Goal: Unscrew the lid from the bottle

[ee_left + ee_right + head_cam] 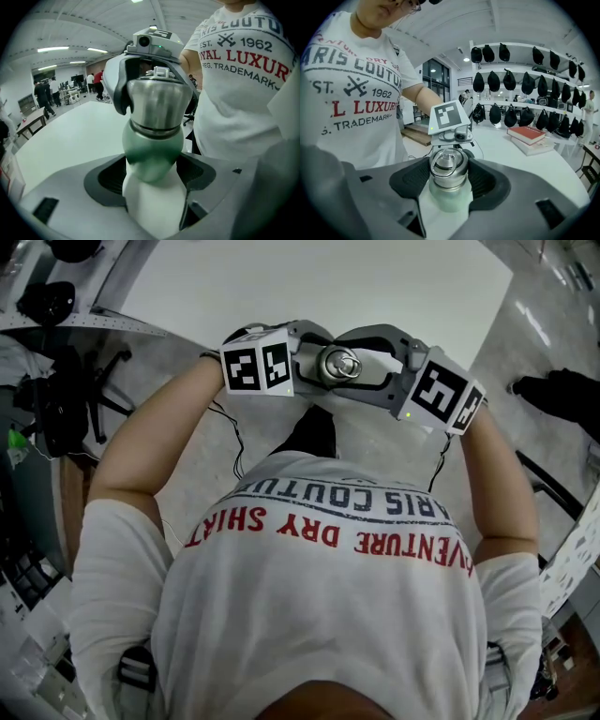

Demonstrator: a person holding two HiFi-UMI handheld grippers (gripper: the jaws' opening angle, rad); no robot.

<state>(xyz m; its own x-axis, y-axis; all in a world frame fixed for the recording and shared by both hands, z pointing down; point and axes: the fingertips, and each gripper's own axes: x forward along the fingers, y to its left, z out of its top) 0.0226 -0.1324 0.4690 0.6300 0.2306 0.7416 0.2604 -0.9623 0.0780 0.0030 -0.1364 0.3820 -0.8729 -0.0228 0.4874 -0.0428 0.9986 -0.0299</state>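
The bottle [152, 154] has a white body, a green shoulder and a steel lid [157, 105] with a ring on top. My left gripper [152, 173] is shut on the bottle's body, its dark pads pressed on both sides. My right gripper [449, 176] is shut on the lid [448, 166], with the green shoulder [450, 199] showing below the pads. In the head view both grippers meet in front of my chest. The left gripper [314, 367] and the right gripper [354, 362] flank the lid [337, 365] just off the near edge of the white table [309, 287].
Two stacked books [529, 136] lie on the white table to my right. Wall shelves [511, 79] behind them carry several dark caps. Several people [44, 96] stand far off at the left. A dark chair [84, 399] stands on the floor at my left.
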